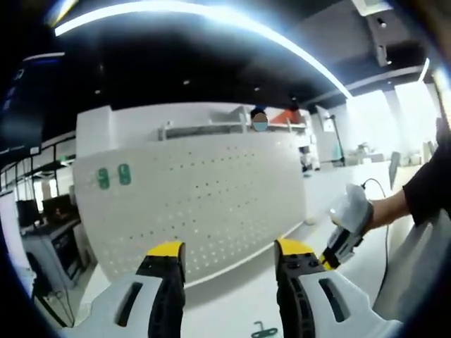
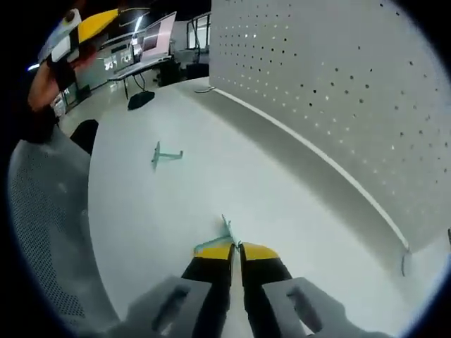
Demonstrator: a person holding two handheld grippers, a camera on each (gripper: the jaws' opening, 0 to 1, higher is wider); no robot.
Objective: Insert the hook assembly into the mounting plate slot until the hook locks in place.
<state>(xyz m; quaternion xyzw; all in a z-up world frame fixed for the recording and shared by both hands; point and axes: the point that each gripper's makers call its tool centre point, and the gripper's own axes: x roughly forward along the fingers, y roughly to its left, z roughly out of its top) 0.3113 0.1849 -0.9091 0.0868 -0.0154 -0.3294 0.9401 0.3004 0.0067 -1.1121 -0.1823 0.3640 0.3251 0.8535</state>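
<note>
My left claw (image 1: 229, 257) is spread wide with nothing between its yellow-tipped jaws, held above the white bench (image 1: 232, 296) and aimed at the upright pegboard (image 1: 204, 204); in the left gripper view I see two green mounts (image 1: 113, 176) fixed high on the board's left part, and a small green hook piece (image 1: 264, 329) lying on the bench just below my jaws. My right claw (image 1: 337, 248) comes in from the right, angled down toward the bench, a person's forearm behind it. In the right gripper view, my right claw (image 2: 235, 248) is pressed together on a teal hook assembly (image 2: 218, 236), low over the bench and pointing along it, the board running up the right side. A second teal hook (image 2: 165, 155) lies loose further out on the bench. I judge the task barely begun: the hook is gripped, but it is well apart from the board, and insertion and locking are all left.
</note>
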